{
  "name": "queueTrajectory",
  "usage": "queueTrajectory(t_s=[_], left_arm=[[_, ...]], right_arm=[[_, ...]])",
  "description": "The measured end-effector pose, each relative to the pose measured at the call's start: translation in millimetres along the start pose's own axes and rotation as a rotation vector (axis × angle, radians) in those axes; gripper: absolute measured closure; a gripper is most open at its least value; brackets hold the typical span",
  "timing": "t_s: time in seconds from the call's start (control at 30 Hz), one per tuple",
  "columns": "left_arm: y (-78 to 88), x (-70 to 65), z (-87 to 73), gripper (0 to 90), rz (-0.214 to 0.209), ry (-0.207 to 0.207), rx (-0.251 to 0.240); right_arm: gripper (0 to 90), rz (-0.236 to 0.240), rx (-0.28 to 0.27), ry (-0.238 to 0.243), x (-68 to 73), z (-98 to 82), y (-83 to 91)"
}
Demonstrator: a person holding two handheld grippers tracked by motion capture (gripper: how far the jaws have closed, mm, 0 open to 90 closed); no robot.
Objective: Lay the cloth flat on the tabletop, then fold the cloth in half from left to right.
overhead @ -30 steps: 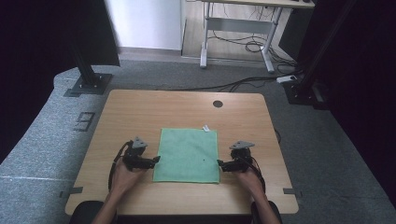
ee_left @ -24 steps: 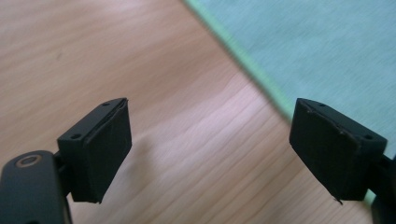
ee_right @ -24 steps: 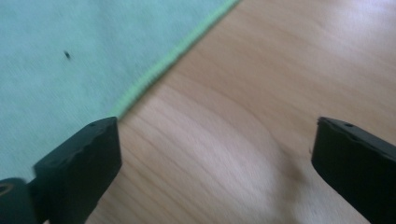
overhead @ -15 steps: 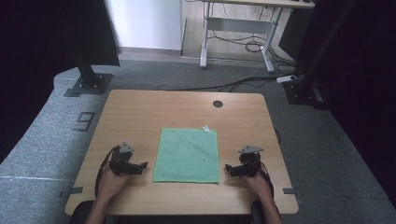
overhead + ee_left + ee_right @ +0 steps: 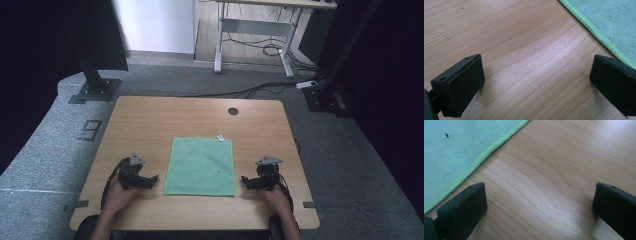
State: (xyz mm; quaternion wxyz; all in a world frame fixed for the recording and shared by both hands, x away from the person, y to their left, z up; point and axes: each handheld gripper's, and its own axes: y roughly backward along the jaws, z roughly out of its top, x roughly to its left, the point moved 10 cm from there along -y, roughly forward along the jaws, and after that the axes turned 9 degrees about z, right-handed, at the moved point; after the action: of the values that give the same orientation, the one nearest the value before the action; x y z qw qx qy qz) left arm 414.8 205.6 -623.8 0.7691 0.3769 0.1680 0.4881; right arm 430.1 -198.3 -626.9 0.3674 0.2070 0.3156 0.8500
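Green cloth (image 5: 200, 166) lies flat near the table's (image 5: 150, 120) front edge, between the left gripper (image 5: 150, 180) and right gripper (image 5: 245, 181), both gaping empty.

Small white tag (image 5: 220, 136) on cloth (image 5: 201, 166) unreadable

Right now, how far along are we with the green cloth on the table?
The green cloth lies flat and spread on the table, small white tag at its far corner; no fold is visible. Nothing is in hand: the left claw and right claw sit beside the cloth's near corners, jaws wide, having just been opening, bare wood between them. Any gripping or folding of the cloth is still left.
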Motion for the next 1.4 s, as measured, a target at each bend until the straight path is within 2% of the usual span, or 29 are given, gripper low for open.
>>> queueTrajectory(t_s=[0.53, 0.63, 0.8, 0.9, 0.97, 1.07, 1.1, 1.17, 1.2, 1.23, 1.27, 1.3, 1.4], left_arm=[[-0.4, -0.3, 0.5, 0.0, 0.003, 0.001, 0.0], [-0.6, -0.5, 1.2, 0.0, 0.007, 0.007, 0.013], [-3.5, -6.0, 9.1, 0.0, -0.037, -0.002, 0.026], [-6.9, -6.4, 17.2, 0.0, -0.037, -0.013, 0.028], [-8.6, -6.0, 25.9, 0.0, -0.029, -0.012, 0.008], [-13.6, -5.5, 39.7, 0.0, -0.02, -0.001, -0.009], [-20.0, -7.0, 48.8, 0.4, -0.021, -0.001, -0.016], [-23.9, -8.5, 53.2, 0.4, -0.02, 0.0, -0.019], [-29.0, -10.5, 58.1, 0.4, -0.019, -0.004, -0.021], [-31.9, -11.9, 60.5, 0.4, -0.019, -0.007, -0.02], [-36.8, -13.6, 63.7, 0.4, -0.012, -0.014, -0.018], [-43.2, -14.9, 66.4, 0.4, -0.003, -0.024, -0.013], [-50.8, -15.1, 64.9, 0.6, 0.003, -0.033, 0.01]], right_arm=[[0.0, 0.002, 0.0, 0.0, 0.1, 0.0, 0.0], [0.0, 0.001, -0.001, 0.0, 0.3, 0.0, 0.1], [0.0, -0.001, 0.0, -0.005, 2.5, -0.3, 0.3], [0.0, 0.015, 0.0, 0.002, 11.7, 3.2, -0.7], [0.0, 0.02, -0.002, 0.007, 15.1, 5.0, -0.7], [0.2, 0.04, -0.023, 0.022, 28.7, 13.0, -1.2], [0.3, 0.054, -0.033, 0.031, 37.8, 17.5, -2.1], [0.3, 0.056, -0.034, 0.039, 41.0, 18.7, -2.5], [0.3, 0.072, -0.034, 0.049, 52.2, 21.3, -4.7], [0.3, 0.072, -0.034, 0.049, 52.2, 21.3, -4.7], [0.3, 0.084, -0.032, 0.061, 60.5, 22.4, -7.8], [0.3, 0.087, -0.03, 0.066, 63.0, 22.4, -9.0], [0.3, 0.096, -0.017, 0.073, 69.0, 21.5, -12.9]])
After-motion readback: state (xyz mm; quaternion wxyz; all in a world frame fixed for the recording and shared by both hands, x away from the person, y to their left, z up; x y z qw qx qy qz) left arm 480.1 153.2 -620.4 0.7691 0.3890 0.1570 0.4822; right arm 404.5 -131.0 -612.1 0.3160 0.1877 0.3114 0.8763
